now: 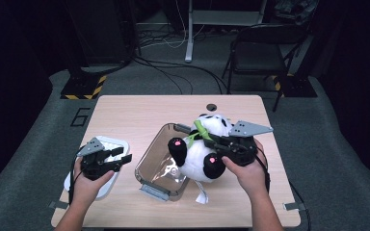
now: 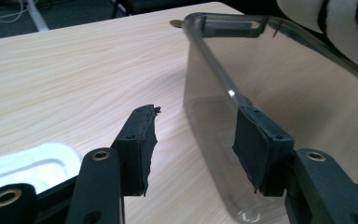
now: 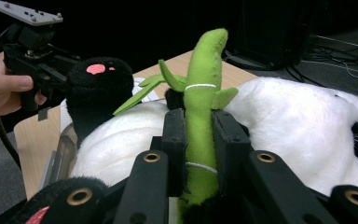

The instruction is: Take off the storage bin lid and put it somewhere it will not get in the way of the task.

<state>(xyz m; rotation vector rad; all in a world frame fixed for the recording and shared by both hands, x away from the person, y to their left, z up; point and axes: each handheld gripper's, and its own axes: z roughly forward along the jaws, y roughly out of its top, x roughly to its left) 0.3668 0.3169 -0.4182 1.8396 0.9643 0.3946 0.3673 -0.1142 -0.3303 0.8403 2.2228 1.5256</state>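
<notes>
The wooden table held a clear plastic box with a white lid lying to its left. A big toy panda hung partly over the box's right side, not yet down inside.

The right gripper was clamped on the panda's thin green bamboo stick. That stick was soft and small, so it could have slipped or torn, and the panda could have dropped onto the table.

The left gripper was apart and held nothing, close beside the box wall. A bump from it could have pushed the box away.
</notes>
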